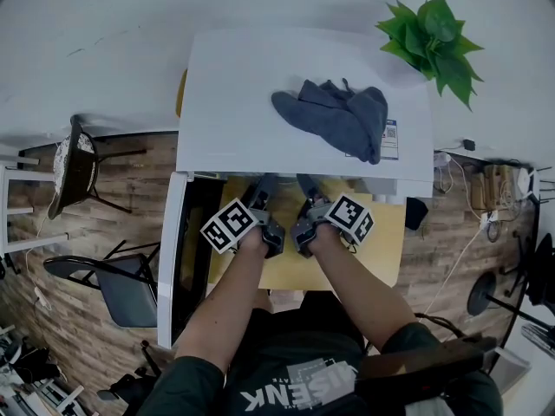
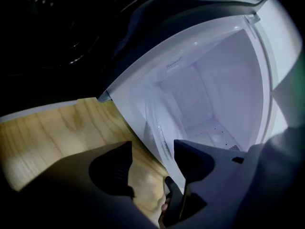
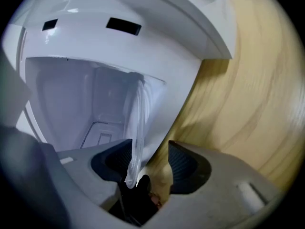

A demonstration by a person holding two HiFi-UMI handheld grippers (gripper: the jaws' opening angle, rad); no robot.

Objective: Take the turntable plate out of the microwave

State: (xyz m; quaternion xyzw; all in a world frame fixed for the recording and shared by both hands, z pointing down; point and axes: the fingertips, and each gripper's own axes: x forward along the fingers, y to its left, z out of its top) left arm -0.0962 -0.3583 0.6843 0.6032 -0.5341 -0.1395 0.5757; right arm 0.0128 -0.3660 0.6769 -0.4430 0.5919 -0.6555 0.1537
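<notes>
turntable plate [image 3: 136,128] is sitting at the microwave [image 1: 260,76] mouth | right gripper [image 3: 150,144] jaws are standing apart around its rim, not pinching | left gripper [image 2: 152,144] jaws are likewise spreading wide | risk: a shallow, uneven bite letting smooth glass start slipping and dropping

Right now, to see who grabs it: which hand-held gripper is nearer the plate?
Right. The right hand-held gripper has the plate rim between its open jaws; the left hand-held gripper sits short of it, at the microwave mouth.
</notes>
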